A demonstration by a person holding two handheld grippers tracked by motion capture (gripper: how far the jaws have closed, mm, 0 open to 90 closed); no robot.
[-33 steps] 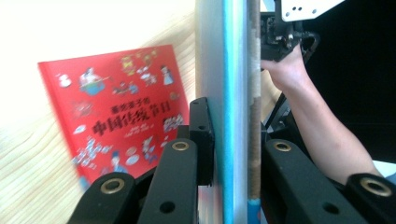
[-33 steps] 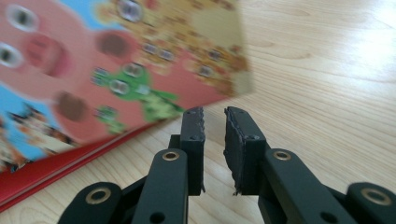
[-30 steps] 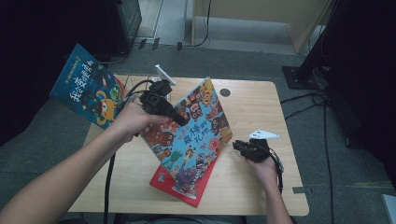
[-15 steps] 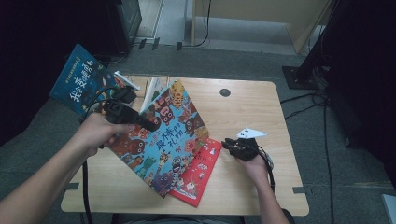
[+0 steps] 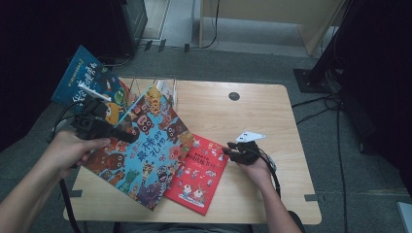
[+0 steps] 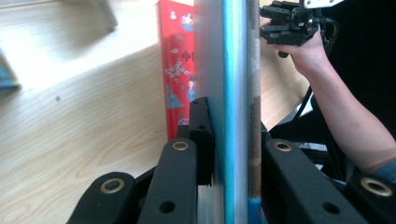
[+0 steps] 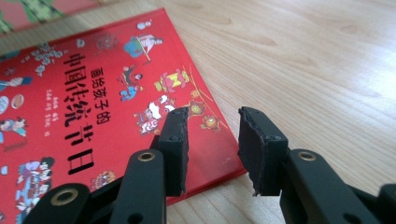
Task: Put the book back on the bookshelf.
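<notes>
My left gripper is shut on the edge of a blue picture book and holds it tilted above the table's left part. In the left gripper view the pads press on the blue book's edge. A red picture book lies flat on the table, partly under the blue one. My right gripper rests at the red book's right edge. Its jaws have just been opening and stand apart over the red book's corner, with nothing clamped between them.
The wooden table has a black round hole near its back edge. A wire rack stands at the back left. Another blue book leans beyond the table's left corner. Cables trail from both grippers.
The left gripper has carried the blue book to the left, uncovering more of the red book. The right gripper has shifted a little left toward the red book.
</notes>
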